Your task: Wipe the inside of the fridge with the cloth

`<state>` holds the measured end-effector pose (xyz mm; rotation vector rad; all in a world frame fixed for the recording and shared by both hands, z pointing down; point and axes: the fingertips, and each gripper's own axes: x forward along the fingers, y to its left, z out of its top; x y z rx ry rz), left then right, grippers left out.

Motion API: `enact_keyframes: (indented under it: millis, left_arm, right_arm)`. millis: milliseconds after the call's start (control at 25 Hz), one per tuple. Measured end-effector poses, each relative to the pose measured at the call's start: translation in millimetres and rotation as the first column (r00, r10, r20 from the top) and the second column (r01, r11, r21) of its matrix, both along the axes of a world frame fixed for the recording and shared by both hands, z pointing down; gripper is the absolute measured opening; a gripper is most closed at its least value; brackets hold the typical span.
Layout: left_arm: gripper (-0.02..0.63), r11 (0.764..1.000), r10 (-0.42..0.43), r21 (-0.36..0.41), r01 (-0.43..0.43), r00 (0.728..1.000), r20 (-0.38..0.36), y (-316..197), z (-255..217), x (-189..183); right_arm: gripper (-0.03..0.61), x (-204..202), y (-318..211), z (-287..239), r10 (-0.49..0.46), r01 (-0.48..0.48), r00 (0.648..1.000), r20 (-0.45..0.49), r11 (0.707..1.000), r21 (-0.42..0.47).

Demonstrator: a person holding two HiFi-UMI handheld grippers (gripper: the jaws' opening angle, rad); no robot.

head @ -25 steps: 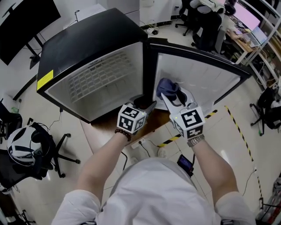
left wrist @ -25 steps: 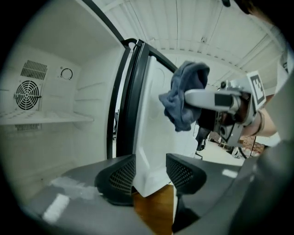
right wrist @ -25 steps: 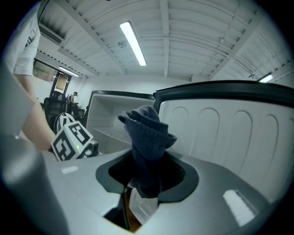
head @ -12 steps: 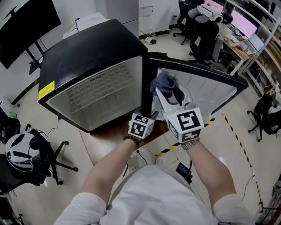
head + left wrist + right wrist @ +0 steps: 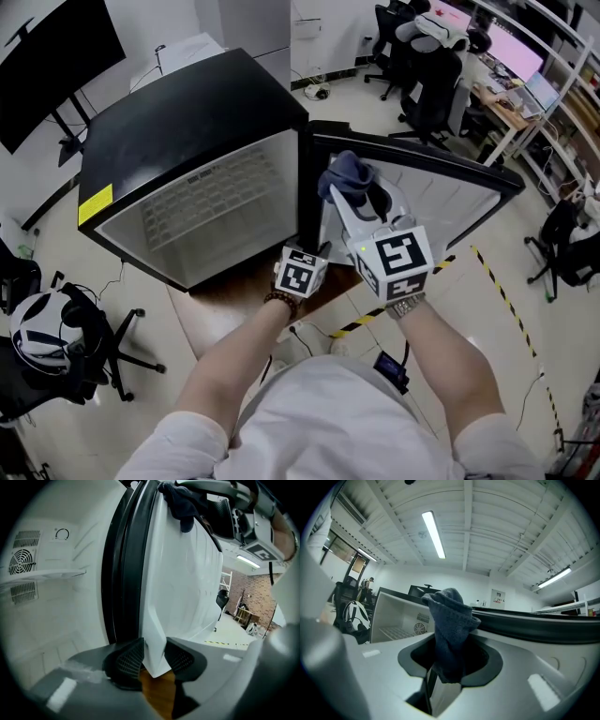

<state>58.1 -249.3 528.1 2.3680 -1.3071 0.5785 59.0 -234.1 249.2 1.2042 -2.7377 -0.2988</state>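
Office room with a pale floor (image 5: pixel 525 309), dark office chairs (image 5: pixel 427 75) at the back, a black monitor (image 5: pixel 47 56) at the upper left and yellow-black striped tape (image 5: pixel 497 262) on the ground; in the middle, on a brown table (image 5: pixel 234 281), a black fridge (image 5: pixel 187 112) with white inside, its door (image 5: pixel 441 202) swung wide open to the right; inside, in the left gripper view, a wire shelf (image 5: pixel 47 573) and a round fan grille (image 5: pixel 21 562) on the back wall; left tool (image 5: pixel 317 251) low at the bottom of the door, close to the hinge side, pointing somewhat downward; jaws just closing, now pinching the lower corner of the white door panel, with both ribbed pads (image 5: pixel 129 656) against it and brown wood visible below; right tool (image 5: pixel 361 202) higher, about level, up by the top edge of the door; jaws pressed together on a dark blue cloth (image 5: pixel 349 173), bunched and sticking up from between them, one end hanging down behind the pads; cloth well apart from the inner walls of the fridge, very near the top edge of the door; touching it or not, hard to tell.
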Motion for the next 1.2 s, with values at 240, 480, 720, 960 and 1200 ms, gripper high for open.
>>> enact_keyframes:
  millis: [240, 480, 720, 960, 1200]
  left_arm:
    - [0.132, 1.0, 0.005, 0.002, -0.005, 1.0, 0.003, -1, 1, 2]
    - [0.126, 1.0, 0.006, -0.002, -0.006, 1.0, -0.004, 0, 1, 0]
    - [0.123, 1.0, 0.002, 0.001, -0.002, 1.0, -0.02, 0, 1, 0]
    - [0.123, 1.0, -0.009, 0.012, 0.009, 1.0, -0.02, -2, 0, -2]
    - [0.12, 1.0, -0.006, 0.013, 0.006, 1.0, -0.023, 0, -3, -3]
  right_arm:
    - [0.146, -10, 3, -8, -0.025, 0.025, 1.0, -0.012, 0.999, 0.027]
    - [0.146, 0, -2, -6, -0.02, 0.02, 1.0, 0.017, 1.0, 0.007]
    - [0.146, 23, -14, 4, 0.033, -0.031, 0.999, 0.038, 0.999, -0.038]
    - [0.145, 44, -21, 8, 0.102, -0.1, 0.994, 0.026, 0.994, -0.048]
    - [0.144, 78, -25, 15, 0.189, -0.186, 0.982, 0.027, 0.98, -0.069]
